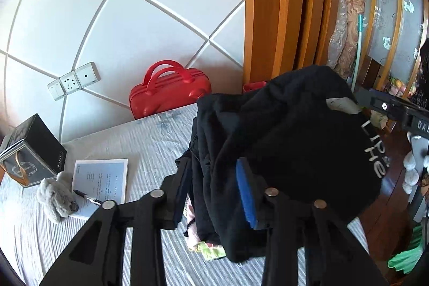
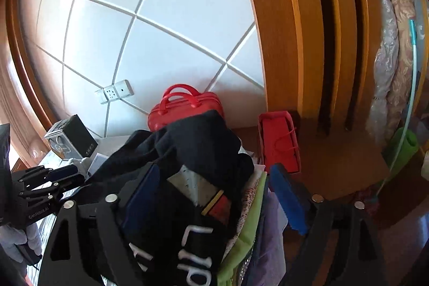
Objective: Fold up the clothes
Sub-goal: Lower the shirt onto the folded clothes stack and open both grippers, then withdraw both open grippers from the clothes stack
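Note:
A black garment [image 1: 281, 141] with white lettering lies bunched on a pile of clothes [image 1: 209, 249] on the bed. My left gripper [image 1: 213, 195] is closed on a thick fold of it, and black cloth fills the gap between the fingers. In the right wrist view the left gripper [image 2: 72, 178] pinches the garment's left edge. My right gripper [image 2: 214, 200] stands wide open at the collar end of the black garment [image 2: 198, 146], with the neck label [image 2: 193, 184] between its blue pads. Cloth drapes over its left finger. The right gripper [image 1: 386, 109] shows beside the label in the left wrist view.
The bed [image 1: 150, 141] has a grey striped sheet. A booklet with a pen [image 1: 102, 178], a grey plush toy [image 1: 56, 195] and a black box [image 1: 34, 152] sit at its left. A red case [image 1: 169, 90] stands by the wall. A red paper bag [image 2: 280, 144] leans on the wooden wardrobe [image 2: 295, 31].

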`<act>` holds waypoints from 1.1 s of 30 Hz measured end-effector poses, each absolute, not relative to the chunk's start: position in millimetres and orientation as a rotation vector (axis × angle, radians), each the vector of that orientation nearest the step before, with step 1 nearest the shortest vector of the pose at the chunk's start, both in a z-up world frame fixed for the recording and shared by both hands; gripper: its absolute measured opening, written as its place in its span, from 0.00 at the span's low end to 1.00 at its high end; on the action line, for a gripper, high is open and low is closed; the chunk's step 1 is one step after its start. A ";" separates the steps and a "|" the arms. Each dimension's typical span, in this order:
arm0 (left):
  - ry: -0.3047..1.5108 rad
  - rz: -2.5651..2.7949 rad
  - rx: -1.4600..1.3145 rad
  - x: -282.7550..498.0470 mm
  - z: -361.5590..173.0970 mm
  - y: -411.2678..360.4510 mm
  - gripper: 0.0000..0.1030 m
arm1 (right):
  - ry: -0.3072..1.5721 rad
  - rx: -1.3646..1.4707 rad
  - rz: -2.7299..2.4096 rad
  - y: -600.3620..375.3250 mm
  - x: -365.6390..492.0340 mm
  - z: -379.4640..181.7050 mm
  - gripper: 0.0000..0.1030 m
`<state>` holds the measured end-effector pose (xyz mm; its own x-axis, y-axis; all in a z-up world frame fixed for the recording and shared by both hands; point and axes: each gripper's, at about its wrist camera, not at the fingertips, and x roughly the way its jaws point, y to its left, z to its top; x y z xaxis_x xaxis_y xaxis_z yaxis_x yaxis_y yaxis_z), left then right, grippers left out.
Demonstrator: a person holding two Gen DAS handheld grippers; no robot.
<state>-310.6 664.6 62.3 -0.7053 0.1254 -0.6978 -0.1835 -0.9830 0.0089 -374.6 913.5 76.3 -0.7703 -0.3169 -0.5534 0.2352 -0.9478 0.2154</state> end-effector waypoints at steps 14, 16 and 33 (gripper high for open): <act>0.129 2.727 -1.136 -223.6 56.9 704.3 0.63 | -0.070 1.040 -2.751 870.6 -251.1 45.4 0.98; 0.121 2.709 -1.140 -219.5 55.5 707.6 0.63 | -0.067 1.053 -2.758 870.4 -246.0 44.4 0.98; 0.169 2.727 -1.112 -210.3 47.4 710.0 0.63 | -0.031 1.206 -2.811 869.7 -249.5 37.6 0.98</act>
